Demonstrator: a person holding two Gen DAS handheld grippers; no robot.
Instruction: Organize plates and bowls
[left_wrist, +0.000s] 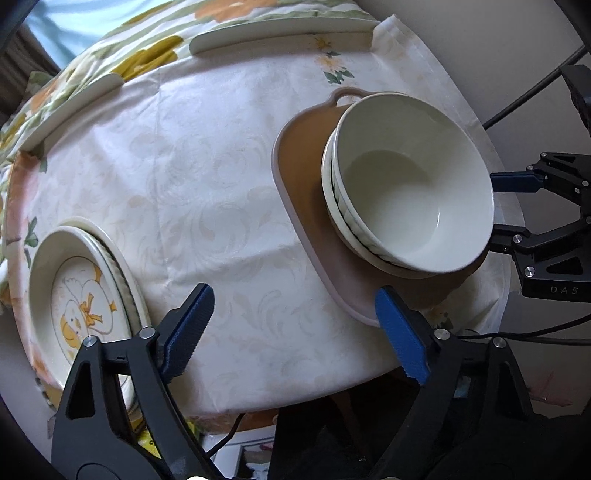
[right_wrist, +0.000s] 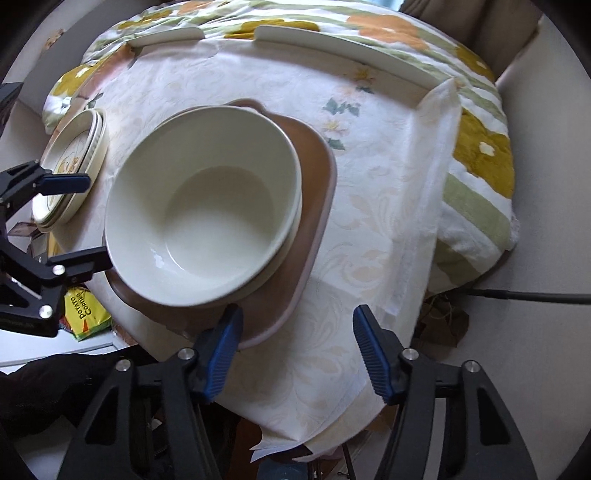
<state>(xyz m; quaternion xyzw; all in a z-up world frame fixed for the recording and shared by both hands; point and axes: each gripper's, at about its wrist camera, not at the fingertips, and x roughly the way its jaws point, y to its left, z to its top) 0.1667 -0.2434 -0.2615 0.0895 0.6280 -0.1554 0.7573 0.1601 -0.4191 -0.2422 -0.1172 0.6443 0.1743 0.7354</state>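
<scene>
We saw the stacked bowls (left_wrist: 410, 188) sitting on the brown tray (left_wrist: 295, 177), right part of the tablecloth (left_wrist: 192, 192). Lower bowls were mostly hidden under the top one, so we had no count. The plates (left_wrist: 79, 295) lay well left of the tray, near edge covered by the left gripper (left_wrist: 295, 332), its jaws spread with nothing between. Right gripper (right_wrist: 297, 350) also stood apart and empty, one fingertip overlapping the tray rim. The plate count was unclear.

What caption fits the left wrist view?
Open left gripper above tablecloth, between duck plates and stacked bowls on tray.
</scene>
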